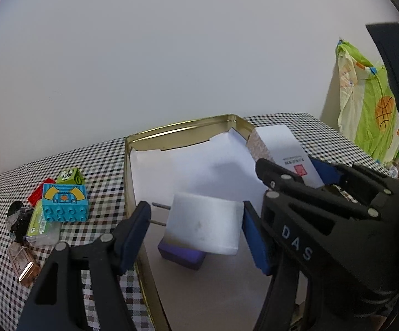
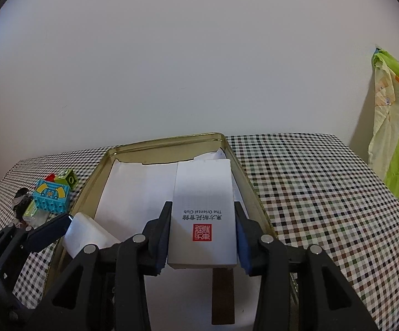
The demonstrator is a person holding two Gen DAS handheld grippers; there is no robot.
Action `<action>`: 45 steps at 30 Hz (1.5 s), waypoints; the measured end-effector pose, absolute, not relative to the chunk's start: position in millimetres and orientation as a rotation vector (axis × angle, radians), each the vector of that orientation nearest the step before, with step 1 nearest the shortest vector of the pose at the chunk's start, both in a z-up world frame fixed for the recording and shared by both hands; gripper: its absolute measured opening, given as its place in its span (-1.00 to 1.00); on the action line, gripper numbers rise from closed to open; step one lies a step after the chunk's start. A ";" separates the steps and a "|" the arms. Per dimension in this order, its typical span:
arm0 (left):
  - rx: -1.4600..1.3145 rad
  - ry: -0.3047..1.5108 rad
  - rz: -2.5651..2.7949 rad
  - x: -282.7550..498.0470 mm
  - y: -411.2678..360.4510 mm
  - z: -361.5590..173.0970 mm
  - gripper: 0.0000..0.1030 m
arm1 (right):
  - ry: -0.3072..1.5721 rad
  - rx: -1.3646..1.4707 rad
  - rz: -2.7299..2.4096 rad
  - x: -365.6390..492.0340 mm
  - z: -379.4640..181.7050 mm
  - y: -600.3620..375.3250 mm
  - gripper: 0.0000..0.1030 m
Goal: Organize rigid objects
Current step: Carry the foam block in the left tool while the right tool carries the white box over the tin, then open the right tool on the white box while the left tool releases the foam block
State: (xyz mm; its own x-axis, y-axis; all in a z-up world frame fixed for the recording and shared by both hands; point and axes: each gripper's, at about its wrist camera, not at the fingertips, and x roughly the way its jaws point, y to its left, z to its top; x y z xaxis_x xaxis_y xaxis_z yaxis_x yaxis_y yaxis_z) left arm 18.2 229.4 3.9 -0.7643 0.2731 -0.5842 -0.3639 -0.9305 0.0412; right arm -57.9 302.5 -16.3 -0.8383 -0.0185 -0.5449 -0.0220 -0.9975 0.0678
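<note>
A gold tin (image 1: 182,127) lined with white paper lies on the checked tablecloth. My left gripper (image 1: 196,222) is shut on a white plug charger (image 1: 205,223), prongs pointing left, held just above a purple block (image 1: 181,255) inside the tin. My right gripper (image 2: 202,237) is shut on a white printed box (image 2: 203,215) with a red seal, tilted over the tin's (image 2: 171,139) right side. In the left wrist view the box (image 1: 284,146) rests against the tin's right rim. A brown bar (image 2: 222,295) lies under the box. The charger (image 2: 86,234) shows at lower left.
Left of the tin sits a pile: a teal toy brick (image 1: 64,204), a green cube (image 1: 71,176), a red piece (image 1: 36,193), a black clip (image 1: 17,218), a green pack (image 1: 38,224). A green cloth (image 2: 395,143) hangs at the right. Checked cloth (image 2: 323,193) stretches right of the tin.
</note>
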 end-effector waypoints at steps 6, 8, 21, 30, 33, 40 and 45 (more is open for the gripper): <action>-0.845 0.212 2.656 18.8 229.9 5.5 0.52 | 0.135 -0.897 3.005 -57.8 -15.7 303.9 -0.08; -0.815 0.226 2.672 22.0 230.9 8.1 0.82 | 0.158 -0.885 3.004 -57.1 -14.2 305.6 0.08; -0.732 0.137 2.709 26.0 216.8 18.1 0.99 | 0.326 -0.696 3.007 -34.6 2.6 326.1 0.51; -0.757 0.092 2.751 22.3 200.0 17.6 0.99 | 0.387 -0.583 3.008 -18.2 12.1 333.3 0.51; -0.753 0.090 2.775 22.1 193.4 16.6 0.99 | 0.348 -0.546 2.992 -14.5 13.4 330.2 0.51; -0.691 0.084 2.860 26.4 171.8 19.2 0.99 | 0.235 -0.372 2.955 2.5 20.1 320.4 0.51; -0.657 0.060 2.909 27.5 153.1 20.6 0.99 | 0.246 -0.317 2.941 10.4 24.8 316.2 0.51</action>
